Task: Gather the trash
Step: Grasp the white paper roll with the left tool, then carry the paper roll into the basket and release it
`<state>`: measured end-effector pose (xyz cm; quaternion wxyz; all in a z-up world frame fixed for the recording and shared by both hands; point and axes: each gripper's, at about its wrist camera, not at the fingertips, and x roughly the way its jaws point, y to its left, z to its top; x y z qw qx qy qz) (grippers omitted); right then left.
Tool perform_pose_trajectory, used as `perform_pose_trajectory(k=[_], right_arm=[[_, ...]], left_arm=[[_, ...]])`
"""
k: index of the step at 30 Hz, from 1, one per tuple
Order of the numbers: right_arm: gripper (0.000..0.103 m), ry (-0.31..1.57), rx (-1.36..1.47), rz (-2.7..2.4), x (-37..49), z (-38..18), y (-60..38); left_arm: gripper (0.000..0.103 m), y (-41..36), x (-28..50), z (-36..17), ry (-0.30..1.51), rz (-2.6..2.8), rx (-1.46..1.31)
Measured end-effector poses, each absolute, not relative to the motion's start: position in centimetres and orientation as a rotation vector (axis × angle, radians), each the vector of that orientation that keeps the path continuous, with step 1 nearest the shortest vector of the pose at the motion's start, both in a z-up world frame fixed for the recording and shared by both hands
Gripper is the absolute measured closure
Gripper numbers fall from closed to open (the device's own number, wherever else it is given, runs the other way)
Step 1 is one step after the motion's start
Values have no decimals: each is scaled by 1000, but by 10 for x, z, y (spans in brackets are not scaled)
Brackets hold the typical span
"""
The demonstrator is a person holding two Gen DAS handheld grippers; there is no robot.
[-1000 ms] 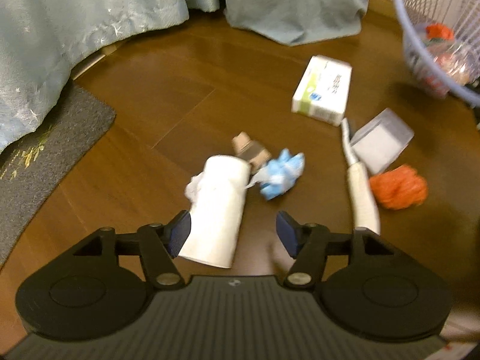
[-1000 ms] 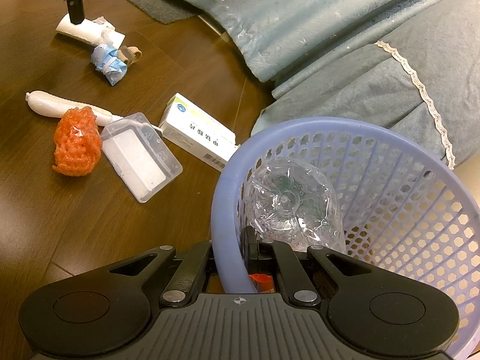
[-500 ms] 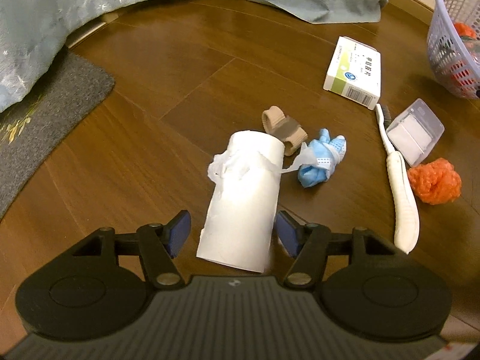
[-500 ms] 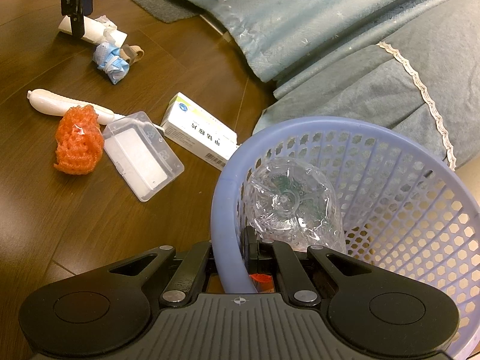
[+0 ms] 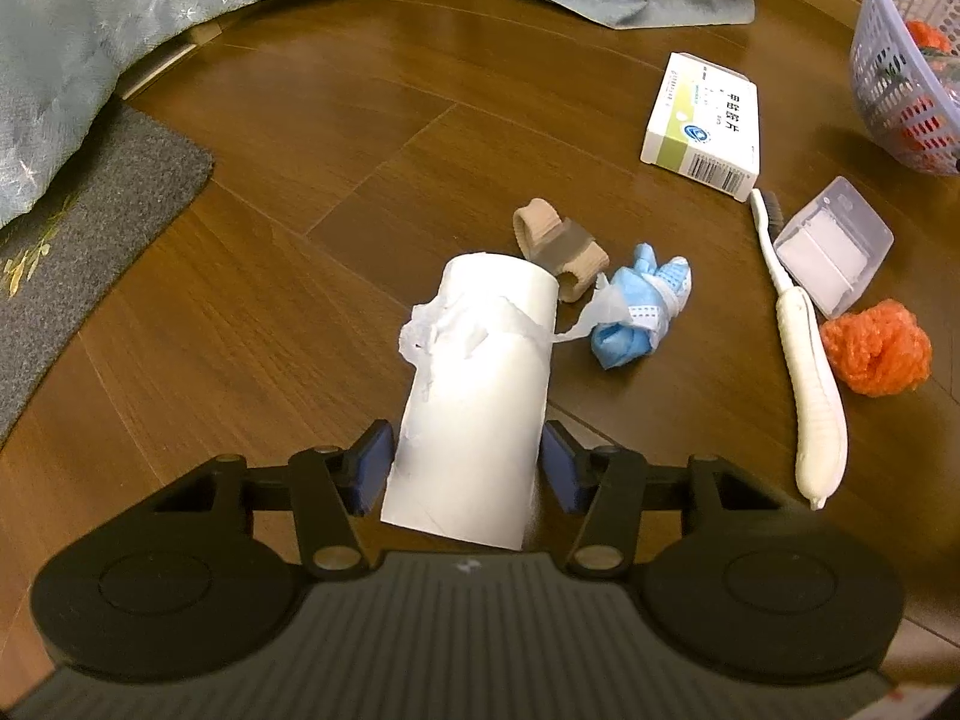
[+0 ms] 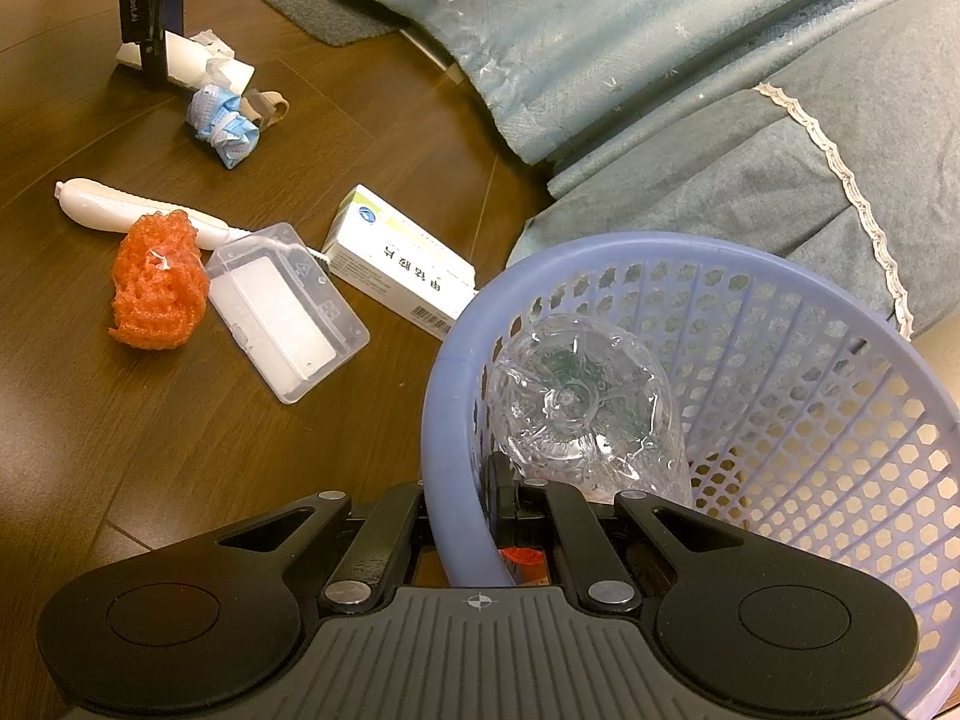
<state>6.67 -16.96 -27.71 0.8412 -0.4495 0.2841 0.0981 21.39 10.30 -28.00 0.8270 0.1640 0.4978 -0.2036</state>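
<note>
A white paper roll (image 5: pixel 480 396) with torn paper on it lies on the wooden floor. My left gripper (image 5: pixel 467 462) straddles its near end; its jaws are closing and both blue pads (image 5: pixel 375 465) touch the roll's sides. From the right wrist view, the left gripper (image 6: pixel 153 60) stands over the roll (image 6: pixel 198 63) at the far left. My right gripper (image 6: pixel 480 516) is shut on the rim of the lilac basket (image 6: pixel 456 372), which holds a crushed clear bottle (image 6: pixel 576 408).
Beyond the roll lie a blue face mask (image 5: pixel 639 306), a beige strap (image 5: pixel 558 240), a white toothbrush (image 5: pixel 810 372), an orange net ball (image 5: pixel 876 348), a clear plastic case (image 5: pixel 831 243) and a medicine box (image 5: pixel 702 120). A grey rug (image 5: pixel 90 210) and blue-grey curtains (image 5: pixel 150 12) border the floor.
My left gripper has come down and forward over the paper roll, and its jaws have narrowed onto the roll's sides. The right gripper and the basket have stayed still.
</note>
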Motion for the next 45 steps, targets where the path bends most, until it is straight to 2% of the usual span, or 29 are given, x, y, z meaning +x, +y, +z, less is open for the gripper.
perform_pose_trajectory(k=[28, 45], right_arm=[[103, 601, -950, 208, 67, -277, -169], [103, 601, -950, 208, 67, -277, -169]], left_arm=[[56, 96, 199, -253, 1009, -421, 399], [56, 40, 188, -185, 851, -622, 386]])
